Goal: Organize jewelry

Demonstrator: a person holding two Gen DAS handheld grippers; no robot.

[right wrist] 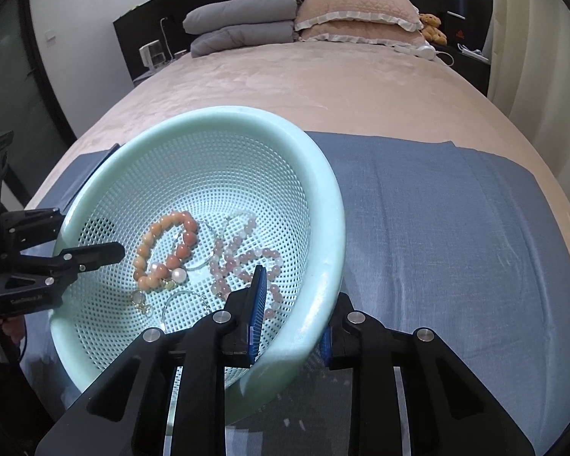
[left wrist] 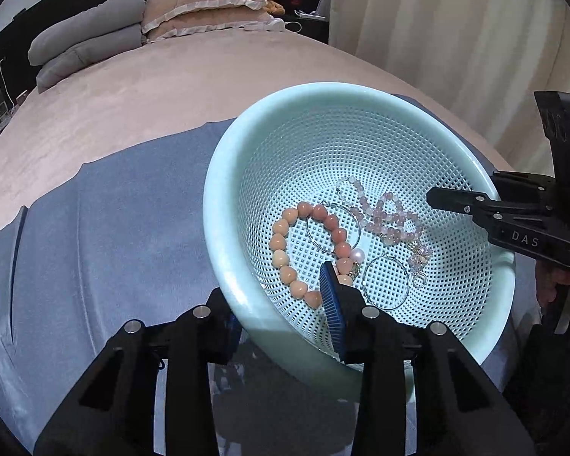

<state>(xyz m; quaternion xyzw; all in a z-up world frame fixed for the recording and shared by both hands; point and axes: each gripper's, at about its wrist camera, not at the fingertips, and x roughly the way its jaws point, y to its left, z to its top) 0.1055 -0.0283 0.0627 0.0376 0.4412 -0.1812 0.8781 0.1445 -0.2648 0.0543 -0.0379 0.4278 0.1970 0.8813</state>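
Pinching basket (left wrist: 224, 174) rim: left claw (left wrist: 285, 315), right claw (right wrist: 290, 304) (jewelry inside).

Hidden behind the left gripper's (left wrist: 285, 319) inner finger: the near end of the orange bead bracelet (left wrist: 285, 250) and part of a thin hoop (left wrist: 385, 283) in the mint basket (left wrist: 224, 190); outer pad tucked under the rim, barely glimpsed. Same in the right wrist view, with the right gripper's (right wrist: 290, 323) blue pad masking some pink beads (right wrist: 247, 262). Far back, tiny and unreadable: a toy bear (right wrist: 432, 27), bedside clutter cropped by the fisheye edge.
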